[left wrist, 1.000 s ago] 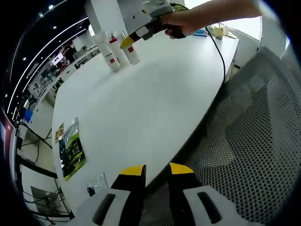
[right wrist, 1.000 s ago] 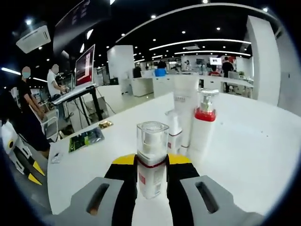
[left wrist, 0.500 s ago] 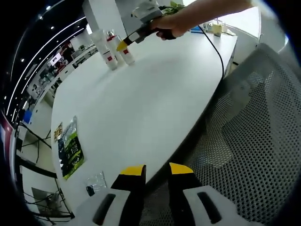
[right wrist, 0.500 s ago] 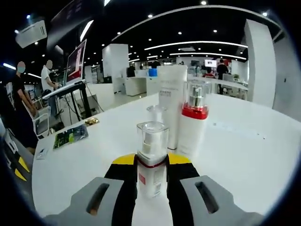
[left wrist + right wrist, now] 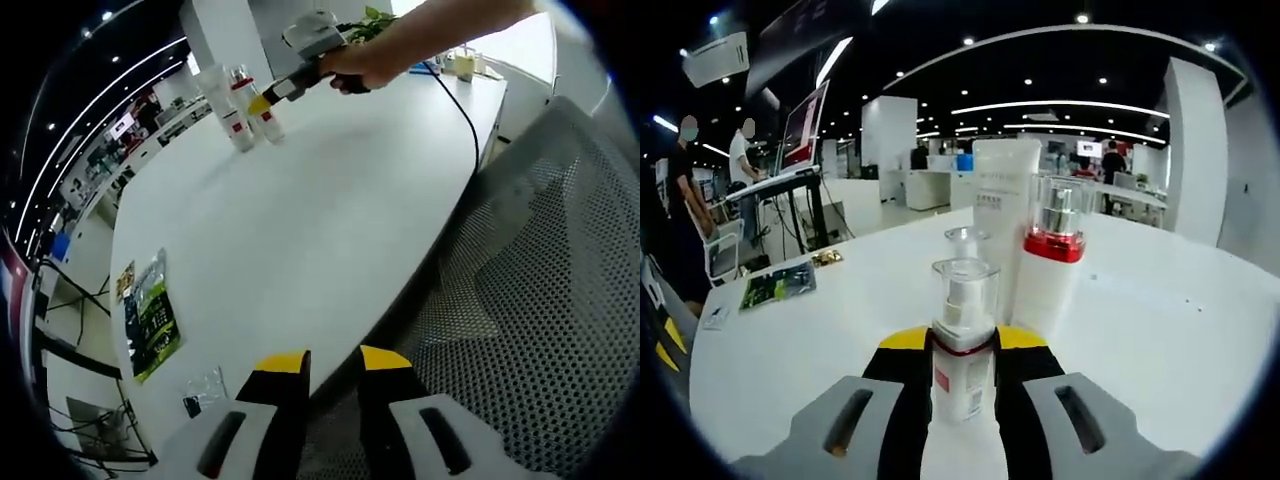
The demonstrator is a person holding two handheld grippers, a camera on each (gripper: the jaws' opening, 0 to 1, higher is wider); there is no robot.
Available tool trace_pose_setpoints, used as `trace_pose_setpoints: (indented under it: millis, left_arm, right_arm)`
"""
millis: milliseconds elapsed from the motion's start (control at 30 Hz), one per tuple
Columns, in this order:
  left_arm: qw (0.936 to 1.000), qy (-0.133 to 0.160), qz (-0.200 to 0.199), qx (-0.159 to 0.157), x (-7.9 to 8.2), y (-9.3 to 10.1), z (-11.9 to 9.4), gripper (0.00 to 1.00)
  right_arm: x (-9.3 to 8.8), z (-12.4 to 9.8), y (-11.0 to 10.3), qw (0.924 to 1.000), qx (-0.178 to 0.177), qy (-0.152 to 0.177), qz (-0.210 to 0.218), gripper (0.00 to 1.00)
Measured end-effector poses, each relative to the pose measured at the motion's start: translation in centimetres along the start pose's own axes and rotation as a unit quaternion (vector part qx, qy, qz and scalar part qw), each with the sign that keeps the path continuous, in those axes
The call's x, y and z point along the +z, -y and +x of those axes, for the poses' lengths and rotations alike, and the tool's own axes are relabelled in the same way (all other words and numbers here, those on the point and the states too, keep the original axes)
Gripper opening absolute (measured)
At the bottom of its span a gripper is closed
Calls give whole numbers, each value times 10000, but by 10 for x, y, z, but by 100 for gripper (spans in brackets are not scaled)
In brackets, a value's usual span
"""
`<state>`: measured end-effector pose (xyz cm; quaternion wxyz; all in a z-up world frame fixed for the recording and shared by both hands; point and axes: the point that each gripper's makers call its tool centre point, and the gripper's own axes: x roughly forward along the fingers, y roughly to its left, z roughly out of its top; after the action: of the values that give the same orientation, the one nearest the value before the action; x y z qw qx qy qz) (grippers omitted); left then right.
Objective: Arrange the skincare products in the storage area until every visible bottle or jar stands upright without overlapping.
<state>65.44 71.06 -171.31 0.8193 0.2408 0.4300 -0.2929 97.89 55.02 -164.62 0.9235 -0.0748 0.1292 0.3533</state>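
**Pump bottle carried right up to the standing group**

The right gripper (image 5: 962, 350) pinches a small clear-capped pump bottle (image 5: 963, 340) upright between its yellow-tipped jaws, and it has come closer to the other products than half a second ago: the tall white tube (image 5: 1005, 230), the red-collared pump bottle (image 5: 1052, 262) and a small clear-capped bottle (image 5: 967, 243) now loom larger, just behind the held one. All three stand upright on the white table (image 5: 1160, 330). In the left gripper view the right gripper (image 5: 262, 101), held by a hand (image 5: 352, 66), sits beside the cluster of bottles (image 5: 240, 105) at the table's far end, much as before. The left gripper (image 5: 330, 362) hangs over the near table edge with its jaws slightly spread and nothing between them, unchanged. A green packet (image 5: 150, 315) lies on the table near it, by a mesh chair (image 5: 540, 300)
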Motion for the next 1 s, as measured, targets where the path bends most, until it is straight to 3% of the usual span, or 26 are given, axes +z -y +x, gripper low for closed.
trace_pose_setpoints:
  millis: [233,500,1000]
  left_arm:
    - [10000,42,-36,6,0,0,0,19]
    - [10000,34,-37,3,0,1,0,19]
    - [10000,-8,-33,-47,-2,2,1,19]
  right_arm:
    - [-1,-4,-4,9997,-10,105,-202,20]
    - [-2,-8,4,9996,-201,213,33,20]
    - [3,6,18,9986,-367,307,236,20]
